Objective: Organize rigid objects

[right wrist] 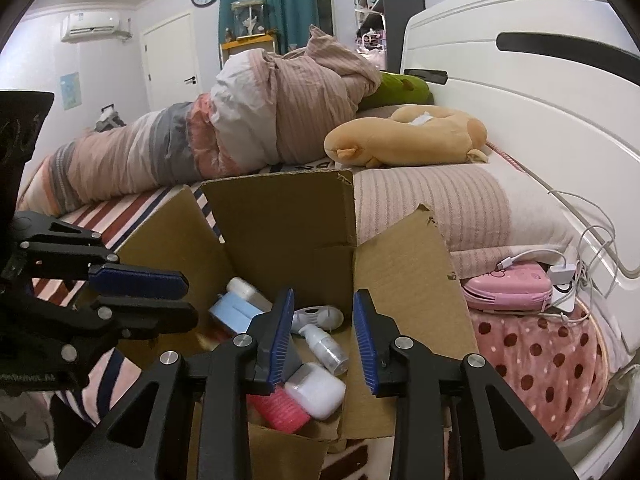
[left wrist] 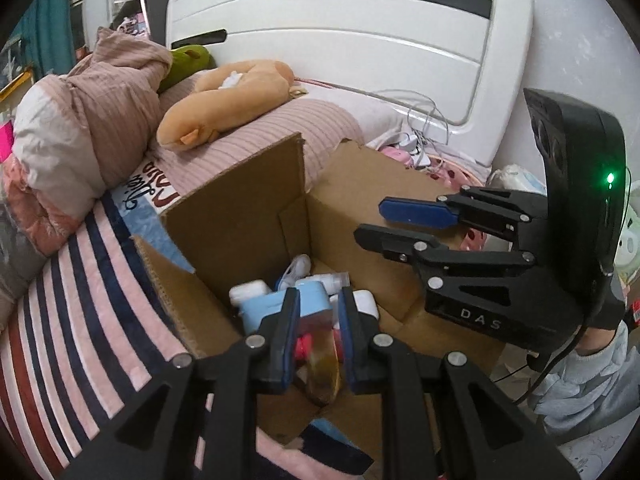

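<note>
Left gripper [left wrist: 320,320]: closing on an amber thing [left wrist: 324,364], lower centre, its long axis pointing along the fingers.
Right gripper [right wrist: 324,336]: hanging slightly open, empty.
Box [right wrist: 280,216]: lying directly below both.

Open cardboard box [right wrist: 280,216] — small bottles [right wrist: 326,346], cases jumbled inside

Brown cardboard box [right wrist: 280,220], pink polka-dot blanket [right wrist: 536,356], red-navy-pink striped bedsheet [left wrist: 80,280], tan plush toy [right wrist: 404,136].

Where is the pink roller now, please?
In the right wrist view, the pink roller lies in the cardboard box, at its near edge, touching the white case.
</note>
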Demonstrator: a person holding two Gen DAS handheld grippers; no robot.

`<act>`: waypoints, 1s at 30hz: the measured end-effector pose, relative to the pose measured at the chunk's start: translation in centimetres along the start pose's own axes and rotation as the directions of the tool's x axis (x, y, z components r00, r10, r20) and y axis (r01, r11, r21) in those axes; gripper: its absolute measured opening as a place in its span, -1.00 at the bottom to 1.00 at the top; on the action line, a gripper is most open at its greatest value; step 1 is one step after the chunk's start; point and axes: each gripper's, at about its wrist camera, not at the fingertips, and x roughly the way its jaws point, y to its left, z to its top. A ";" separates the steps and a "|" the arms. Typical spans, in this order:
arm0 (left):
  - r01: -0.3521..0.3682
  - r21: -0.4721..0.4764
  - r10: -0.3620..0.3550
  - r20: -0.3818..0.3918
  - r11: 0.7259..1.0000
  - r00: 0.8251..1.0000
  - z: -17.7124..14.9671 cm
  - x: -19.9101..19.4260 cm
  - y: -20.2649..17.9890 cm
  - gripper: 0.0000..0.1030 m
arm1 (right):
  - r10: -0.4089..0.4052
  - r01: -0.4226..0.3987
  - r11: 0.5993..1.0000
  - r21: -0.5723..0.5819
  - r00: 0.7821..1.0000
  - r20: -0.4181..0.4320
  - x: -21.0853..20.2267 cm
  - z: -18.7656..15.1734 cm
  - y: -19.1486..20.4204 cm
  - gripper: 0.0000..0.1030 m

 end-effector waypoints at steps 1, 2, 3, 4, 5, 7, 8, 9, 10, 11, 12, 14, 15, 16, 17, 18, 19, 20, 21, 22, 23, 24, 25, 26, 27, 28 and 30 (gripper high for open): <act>0.004 -0.009 -0.004 0.007 1.000 1.000 -0.1 -0.3 0.1 -0.66 | 0.000 0.000 1.000 -0.004 1.000 0.001 -0.1 0.0 0.2 -0.44; 0.008 -0.020 -0.008 0.018 1.000 1.000 -0.2 -0.7 0.3 -0.63 | 0.000 0.000 1.000 -0.011 1.000 0.004 -0.2 0.1 0.3 -0.39; 0.009 -0.030 -0.008 0.030 1.000 1.000 -0.3 -1.2 0.5 -0.55 | 0.000 0.000 1.000 -0.017 1.000 0.006 -0.4 0.2 0.5 -0.38; 0.002 -0.042 0.000 0.049 0.999 0.999 -0.5 -1.9 0.8 -0.43 | 0.001 0.000 1.000 -0.022 1.000 0.007 -0.5 0.3 0.7 -0.37; -0.006 -0.049 0.009 0.060 0.999 0.998 -0.6 -2.4 0.9 -0.35 | 0.003 -0.003 1.000 -0.026 1.000 0.008 -0.6 0.4 0.8 -0.35; -0.039 -0.073 0.046 0.101 0.997 0.994 -1.0 -4.0 1.5 -0.15 | 0.012 -0.011 0.999 -0.038 1.000 0.013 -0.8 0.7 1.3 -0.31; -0.050 -0.082 0.059 0.113 0.995 0.992 -1.2 -4.6 1.7 -0.03 | 0.019 -0.018 0.999 -0.046 1.000 0.017 -1.0 0.9 1.5 -0.26; -0.065 -0.094 0.077 0.131 0.993 0.988 -1.5 -5.4 1.9 0.09 | 0.026 -0.025 0.998 -0.056 0.999 0.022 -1.2 1.1 1.8 -0.22; -0.081 -0.110 0.097 0.152 0.991 0.984 -1.8 -6.3 2.3 0.20 | 0.037 -0.035 0.997 -0.066 0.999 0.029 -1.4 1.3 2.1 -0.16; -0.095 -0.124 0.116 0.167 0.988 0.979 -2.2 -7.1 2.6 0.26 | 0.051 -0.048 0.996 -0.076 0.998 0.035 -1.6 1.6 2.4 -0.11; -0.116 -0.139 0.141 0.183 0.983 0.973 -2.5 -7.9 2.8 0.36 | 0.071 -0.067 0.994 -0.085 0.997 0.042 -1.9 1.9 2.7 -0.08; -0.169 -0.176 0.207 0.221 0.970 0.953 -3.4 -9.8 3.5 0.52 | 0.110 -0.104 0.989 -0.101 0.992 0.056 -2.4 2.5 3.3 0.14; -0.195 -0.197 0.240 0.237 0.961 0.942 -3.8 -10.7 3.8 0.61 | 0.125 -0.117 0.987 -0.110 0.990 0.069 -2.8 2.8 3.6 0.20; -0.226 -0.226 0.282 0.253 0.947 0.926 -4.4 -11.7 4.2 0.68 | 0.136 -0.126 0.985 -0.120 0.987 0.082 -3.1 3.2 3.9 0.28; -0.243 -0.243 0.305 0.261 0.939 0.916 -4.8 -12.4 4.4 0.69 | 0.147 -0.134 0.982 -0.131 0.984 0.096 -3.4 3.5 4.2 0.33; -0.268 -0.272 0.341 0.271 0.924 0.900 -5.3 -13.3 4.8 0.72 | 0.160 -0.144 0.979 -0.143 0.981 0.110 -3.8 3.8 4.5 0.39; -0.294 -0.307 0.380 0.277 0.905 0.883 -5.8 -14.1 5.1 0.79 | 0.174 -0.154 0.976 -0.156 0.977 0.124 -4.1 4.0 4.9 0.57; -0.315 -0.335 0.413 0.280 0.888 0.867 -6.4 -14.8 5.5 0.82 | 0.184 -0.160 0.973 -0.165 0.973 0.137 -4.3 4.2 5.1 0.74; -0.330 -0.354 0.436 0.281 0.875 0.855 -6.7 -15.2 5.7 0.89 | 0.198 -0.169 0.969 -0.179 0.967 0.161 -4.6 4.3 5.4 0.81; -0.357 -0.384 0.475 0.278 0.852 0.835 -7.2 -15.7 6.0 0.94 | 0.209 -0.176 0.966 -0.187 0.962 0.175 -4.8 4.4 5.6 0.87; -0.377 -0.405 0.504 0.271 0.833 0.820 -7.5 -16.1 6.2 0.95 | 0.225 -0.188 0.963 -0.195 0.956 0.188 -4.9 4.4 5.9 0.89; -0.395 -0.422 0.528 0.263 0.816 0.807 -7.9 -16.3 6.4 0.95 | 0.244 -0.205 0.958 -0.200 0.950 0.196 -5.0 4.3 6.1 0.89; -0.409 -0.437 0.547 0.256 0.801 0.797 -8.3 -16.5 6.7 0.95 | 0.258 -0.219 0.955 -0.200 0.946 0.197 -4.9 4.4 6.1 0.89; -0.415 -0.448 0.556 0.249 0.792 0.793 -8.6 -16.5 7.0 0.95 | 0.274 -0.236 0.951 -0.199 0.942 0.193 -4.8 4.3 6.2 0.89; -0.418 -0.460 0.562 0.240 0.784 0.791 -8.8 -16.5 7.3 0.95 | 0.287 -0.250 0.948 -0.195 0.940 0.188 -4.6 4.2 6.2 0.89; -0.418 -0.473 0.566 0.228 0.776 0.792 -9.1 -16.4 7.7 0.95 | 0.292 -0.258 0.947 -0.191 0.939 0.181 -4.4 4.2 6.2 0.89; -0.416 -0.489 0.568 0.213 0.766 0.795 -9.5 -16.3 8.3 0.95 | 0.293 -0.262 0.947 -0.187 0.942 0.166 -3.9 4.0 6.3 0.89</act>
